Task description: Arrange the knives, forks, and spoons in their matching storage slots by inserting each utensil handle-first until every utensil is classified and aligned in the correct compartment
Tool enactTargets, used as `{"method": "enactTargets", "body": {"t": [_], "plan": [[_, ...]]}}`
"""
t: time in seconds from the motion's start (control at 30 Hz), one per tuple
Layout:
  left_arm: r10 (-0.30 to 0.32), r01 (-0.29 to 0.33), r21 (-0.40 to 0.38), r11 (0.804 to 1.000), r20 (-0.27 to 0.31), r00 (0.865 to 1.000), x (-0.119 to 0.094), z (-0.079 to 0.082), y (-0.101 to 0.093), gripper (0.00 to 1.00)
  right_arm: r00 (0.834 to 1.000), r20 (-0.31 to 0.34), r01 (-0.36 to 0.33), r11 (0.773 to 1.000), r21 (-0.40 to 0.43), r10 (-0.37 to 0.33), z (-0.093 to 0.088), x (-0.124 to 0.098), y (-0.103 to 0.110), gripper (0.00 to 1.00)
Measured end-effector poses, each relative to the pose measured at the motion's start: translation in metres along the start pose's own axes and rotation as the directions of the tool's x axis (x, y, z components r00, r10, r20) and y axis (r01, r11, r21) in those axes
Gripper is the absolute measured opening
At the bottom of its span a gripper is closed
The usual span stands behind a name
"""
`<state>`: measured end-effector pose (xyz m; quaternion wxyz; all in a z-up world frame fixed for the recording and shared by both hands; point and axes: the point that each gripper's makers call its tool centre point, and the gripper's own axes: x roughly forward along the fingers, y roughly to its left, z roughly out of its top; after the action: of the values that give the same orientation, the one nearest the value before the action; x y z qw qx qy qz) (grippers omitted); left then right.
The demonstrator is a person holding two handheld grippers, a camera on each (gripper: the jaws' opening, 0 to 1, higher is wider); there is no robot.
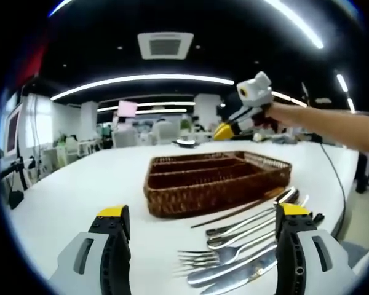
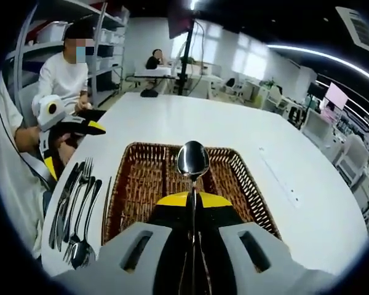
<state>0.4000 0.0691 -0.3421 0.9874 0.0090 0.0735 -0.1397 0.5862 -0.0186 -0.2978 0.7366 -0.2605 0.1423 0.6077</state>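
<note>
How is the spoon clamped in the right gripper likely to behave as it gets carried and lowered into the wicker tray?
The spoon looks like polished metal, so probably rigid but slick; held by its thin handle in the right gripper, it could pivot or slip. Its bowl sticks out above the jaws, likely making it top-heavy. The wicker tray looks rough and may snag the handle.

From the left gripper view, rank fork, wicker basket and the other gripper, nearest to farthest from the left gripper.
1. Fork, between the jaws, toward the right one.
2. Wicker basket, ahead at table centre.
3. Right gripper, raised beyond the basket, upper right.
</note>
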Motion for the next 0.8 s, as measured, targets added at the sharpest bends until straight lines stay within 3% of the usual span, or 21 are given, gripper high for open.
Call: {"method": "enactTargets", "body": {"t": [0.4, 0.8], "plan": [[-0.006, 0.006, 0.008, 1.0, -0.017, 1.0, 0.001, -0.006, -0.003, 0.99, 1.0, 0.002, -0.006, 0.999, 0.037, 0.006, 0.0, 0.004, -0.008, 0.03], [0.0, 0.001, 0.019, 1.0, -0.017, 1.0, 0.003, -0.006, -0.009, 0.99, 1.0, -0.002, 0.007, 1.0, 0.007, -0.007, 0.002, 0.0, -0.015, 0.03]]}}
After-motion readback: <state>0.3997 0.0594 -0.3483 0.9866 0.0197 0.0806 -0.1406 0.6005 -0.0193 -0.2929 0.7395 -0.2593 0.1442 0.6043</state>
